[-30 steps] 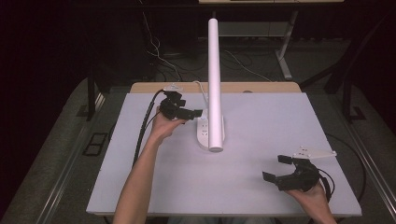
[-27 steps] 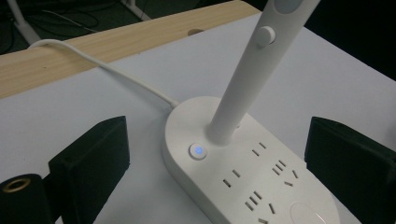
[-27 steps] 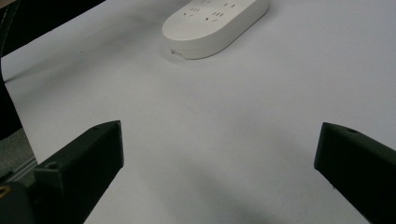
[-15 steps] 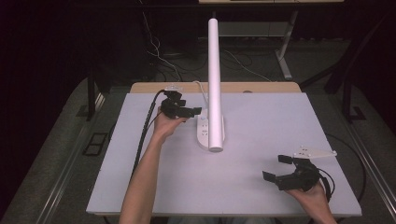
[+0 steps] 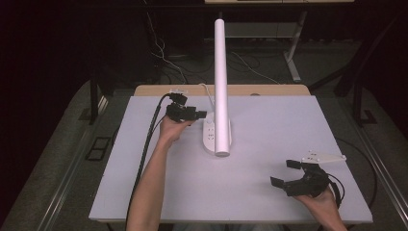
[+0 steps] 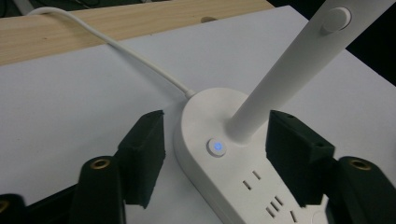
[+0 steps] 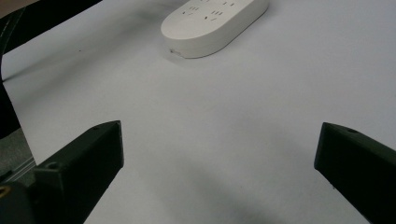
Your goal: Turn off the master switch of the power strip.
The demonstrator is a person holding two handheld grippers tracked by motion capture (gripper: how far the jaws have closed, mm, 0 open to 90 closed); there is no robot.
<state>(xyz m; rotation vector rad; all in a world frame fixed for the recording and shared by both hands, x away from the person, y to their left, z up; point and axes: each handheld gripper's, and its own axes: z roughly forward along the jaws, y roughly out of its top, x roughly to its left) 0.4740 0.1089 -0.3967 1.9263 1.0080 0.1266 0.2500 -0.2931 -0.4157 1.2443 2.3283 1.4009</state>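
Lamp: white plastic desk lamp (image 5: 221,86) with an oval socket base (image 6: 233,177), at the table's (image 5: 144,192) far middle.
Left tongs (image 6: 215,140): just been closing, jaws either side of the base and stem, not pressing.
Button: round, lit blue (image 6: 216,147).
Right tongs (image 5: 285,173): spread wide, nothing between, near right corner.

Both forearms are bare, with no sleeves showing. Each hand carries a black gripper with two blocky, squared jaws. The left gripper (image 5: 201,114) trails a thick black cable (image 5: 146,149) and has brass-coloured screw inserts (image 6: 100,163) in its matte arms. The right gripper (image 5: 285,173) bears a pale grey three-cornered plate (image 5: 322,157) on top and a thin black cable looping behind.
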